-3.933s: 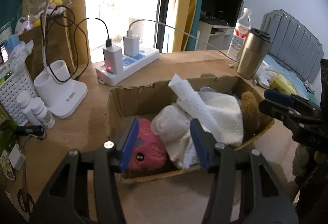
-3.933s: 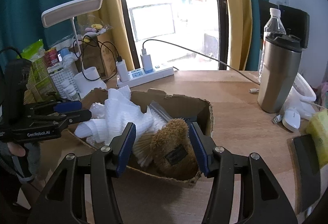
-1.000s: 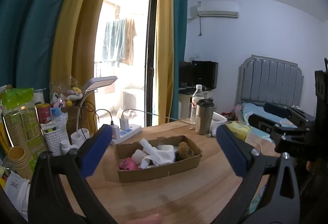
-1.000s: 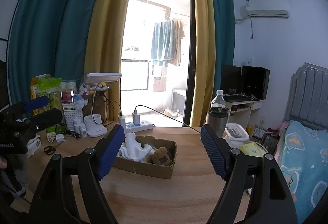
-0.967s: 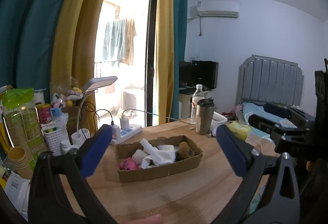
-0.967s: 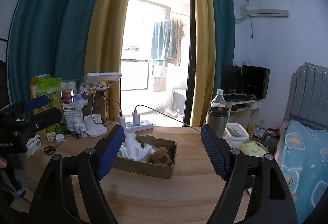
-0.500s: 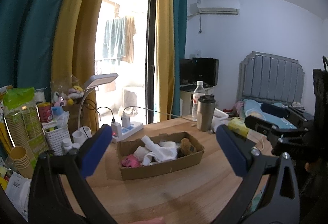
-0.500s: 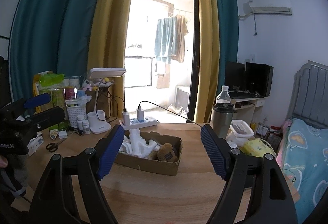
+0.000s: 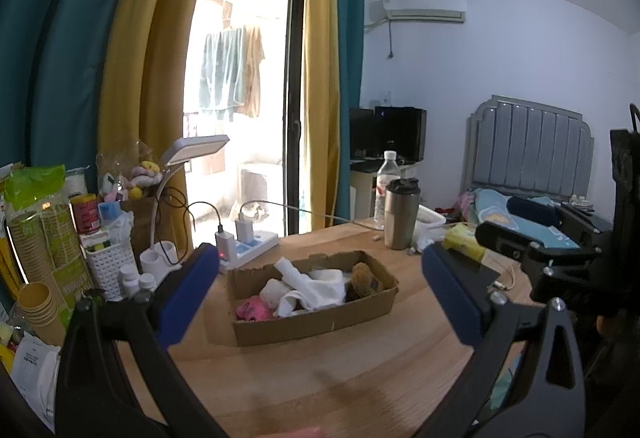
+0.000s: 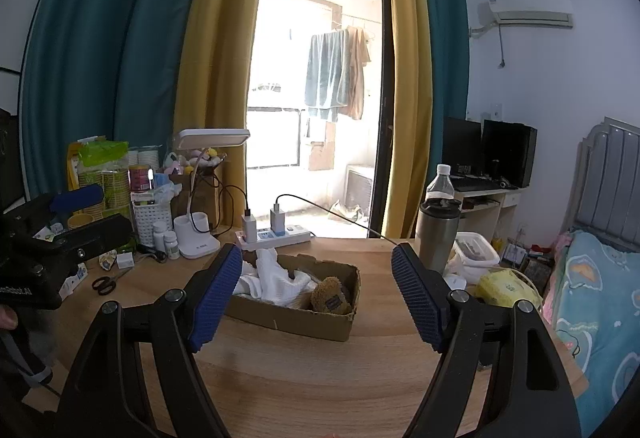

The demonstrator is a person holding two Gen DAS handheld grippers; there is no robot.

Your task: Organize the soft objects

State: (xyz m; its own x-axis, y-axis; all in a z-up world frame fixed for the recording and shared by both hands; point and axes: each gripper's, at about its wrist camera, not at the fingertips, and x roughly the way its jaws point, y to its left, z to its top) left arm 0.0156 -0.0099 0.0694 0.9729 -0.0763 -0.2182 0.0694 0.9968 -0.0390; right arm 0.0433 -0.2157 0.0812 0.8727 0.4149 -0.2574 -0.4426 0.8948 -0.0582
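Note:
A shallow cardboard box [image 9: 316, 326] stands on the wooden table [image 9: 320, 378]. In it lie a pink plush toy [image 9: 252, 309], white cloths [image 9: 308, 288] and a brown plush toy [image 9: 362, 278]. The box also shows in the right wrist view [image 10: 296, 314] with the white cloths [image 10: 276, 280] and the brown plush toy [image 10: 331, 296]. My left gripper [image 9: 320, 292] is open wide and empty, held back from the box. My right gripper [image 10: 318, 292] is open wide and empty, also back from the box.
Behind the box are a white power strip [image 9: 248, 244] with chargers, a desk lamp [image 9: 192, 157], a steel tumbler [image 9: 400, 213] and a water bottle [image 9: 388, 177]. Cups, bottles and a white basket [image 9: 106, 266] crowd the table's left. Scissors [image 10: 106, 284] lie at left. A bed [image 10: 600, 278] is at right.
Both grippers have pulled back and up from the box since 3.9 s ago and opened wide. In the last second the views have shifted only slightly toward the box.

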